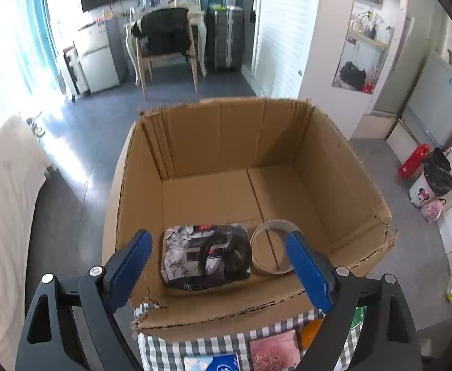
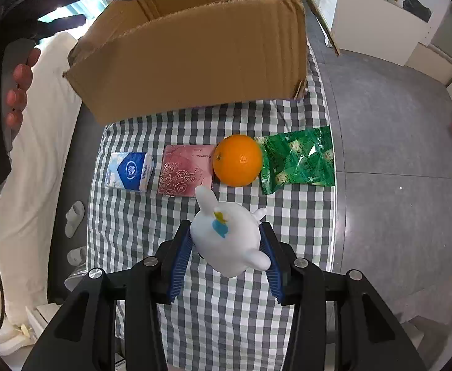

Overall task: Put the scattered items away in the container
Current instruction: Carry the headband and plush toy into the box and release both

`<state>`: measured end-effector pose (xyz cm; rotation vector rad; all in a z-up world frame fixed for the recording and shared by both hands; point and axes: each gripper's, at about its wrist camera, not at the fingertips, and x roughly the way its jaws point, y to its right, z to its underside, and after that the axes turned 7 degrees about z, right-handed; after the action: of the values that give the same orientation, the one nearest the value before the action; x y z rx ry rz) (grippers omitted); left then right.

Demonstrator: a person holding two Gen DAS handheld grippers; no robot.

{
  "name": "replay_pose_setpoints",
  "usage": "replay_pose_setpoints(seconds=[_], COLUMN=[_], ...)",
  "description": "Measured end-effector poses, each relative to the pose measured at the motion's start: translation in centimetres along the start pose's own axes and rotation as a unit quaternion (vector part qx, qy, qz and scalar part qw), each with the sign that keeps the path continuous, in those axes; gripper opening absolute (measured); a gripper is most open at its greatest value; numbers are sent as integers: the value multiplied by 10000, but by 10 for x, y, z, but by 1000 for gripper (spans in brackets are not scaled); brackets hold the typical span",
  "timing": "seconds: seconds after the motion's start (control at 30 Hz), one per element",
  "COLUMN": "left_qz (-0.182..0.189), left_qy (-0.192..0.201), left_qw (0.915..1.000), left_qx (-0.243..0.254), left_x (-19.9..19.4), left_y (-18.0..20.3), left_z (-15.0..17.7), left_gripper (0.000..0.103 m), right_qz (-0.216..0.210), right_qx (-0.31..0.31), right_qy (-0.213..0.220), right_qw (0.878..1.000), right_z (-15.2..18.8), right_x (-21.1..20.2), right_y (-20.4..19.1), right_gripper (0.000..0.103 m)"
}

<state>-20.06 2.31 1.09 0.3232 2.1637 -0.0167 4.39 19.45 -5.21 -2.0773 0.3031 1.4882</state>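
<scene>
An open cardboard box [image 1: 334, 170] stands at the far end of the checked tablecloth [image 2: 226, 309]. Inside it lie a black-and-white patterned pouch [image 1: 179, 256] with a black loop on top and a pale tape ring [image 1: 272, 247]. My left gripper [image 1: 219, 236] hangs open above the box's near side, with nothing between its fingers. My right gripper [image 2: 226, 227] is shut on a white toy figure [image 2: 229, 241] over the cloth. In front of the box [image 2: 195, 61] lie a blue tissue pack [image 2: 130, 171], a pink packet [image 2: 185, 173], an orange [image 2: 237, 160] and a green packet [image 2: 300, 160].
A person's hand [image 2: 18, 89] holds the other gripper's handle at the left edge. A white bed [image 1: 3, 201] runs along the table's left side, grey floor [image 2: 396, 154] lies to the right. A chair [image 1: 167, 43] and a suitcase [image 1: 226, 37] stand far behind the box.
</scene>
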Motion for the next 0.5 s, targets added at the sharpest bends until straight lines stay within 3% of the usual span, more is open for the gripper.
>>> replay_pose_setpoints(seconds=[0.23, 0.5], left_qz=[-89, -261], left_qy=[-233, -546], left_qw=[9994, 9966], left_qx=[-238, -558], left_x=[-4, -30], left_y=[-13, -42], left_z=[16, 49], left_gripper=[91, 91], right_qz=[-238, -378], right_qx=[23, -243], right_qy=[237, 1210], right_qw=[9994, 9916], right_z=[-23, -90], right_x=[-28, -92], right_y=[-1, -8], right_gripper=[43, 43])
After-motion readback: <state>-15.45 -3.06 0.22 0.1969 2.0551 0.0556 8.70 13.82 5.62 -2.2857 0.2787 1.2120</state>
